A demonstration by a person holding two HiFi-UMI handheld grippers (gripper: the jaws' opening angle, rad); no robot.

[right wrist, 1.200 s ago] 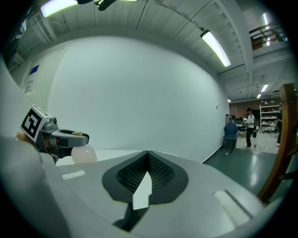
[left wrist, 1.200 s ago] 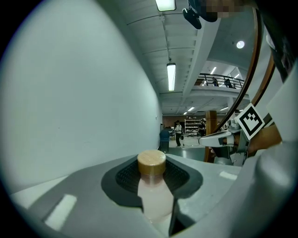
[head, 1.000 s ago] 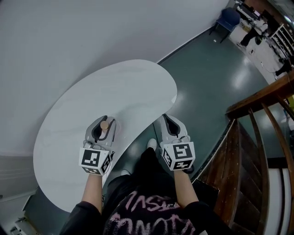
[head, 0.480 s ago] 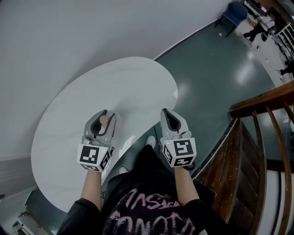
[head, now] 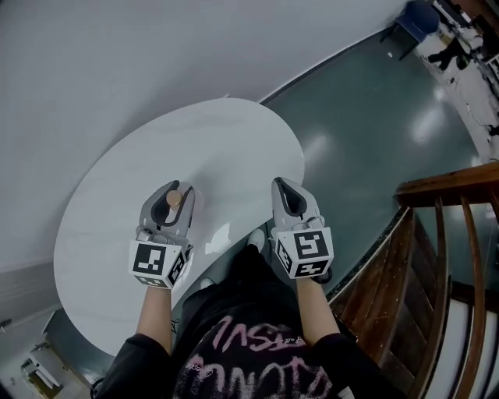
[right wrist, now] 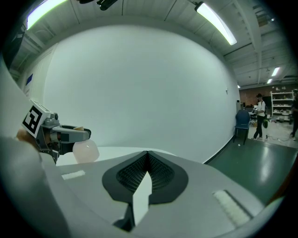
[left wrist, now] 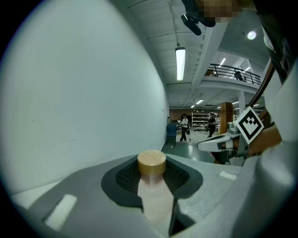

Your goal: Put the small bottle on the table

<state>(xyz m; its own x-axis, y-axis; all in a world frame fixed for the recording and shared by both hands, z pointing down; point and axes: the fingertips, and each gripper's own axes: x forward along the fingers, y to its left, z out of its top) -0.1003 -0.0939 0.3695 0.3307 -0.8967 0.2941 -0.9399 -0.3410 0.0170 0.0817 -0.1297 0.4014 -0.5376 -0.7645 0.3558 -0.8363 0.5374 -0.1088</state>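
A small pale pink bottle (left wrist: 156, 200) with a round wooden cap (left wrist: 152, 162) is held upright between the jaws of my left gripper (head: 173, 201), which is shut on it. In the head view the bottle's cap (head: 174, 199) shows above the near part of the white oval table (head: 117, 203). From the right gripper view the bottle (right wrist: 85, 151) hangs below the left gripper (right wrist: 70, 135) over the tabletop. My right gripper (head: 285, 192) is shut with nothing in it, held just off the table's right edge over the floor.
A pale wall curves behind the table. Dark green floor (head: 366, 132) lies to the right, with a wooden stair railing (head: 444, 234) at the far right. A blue chair (head: 425, 15) and people stand far off.
Both grippers have stayed nearly in place relative to the table; the head view has shifted a little. The left gripper still holds the bottle.
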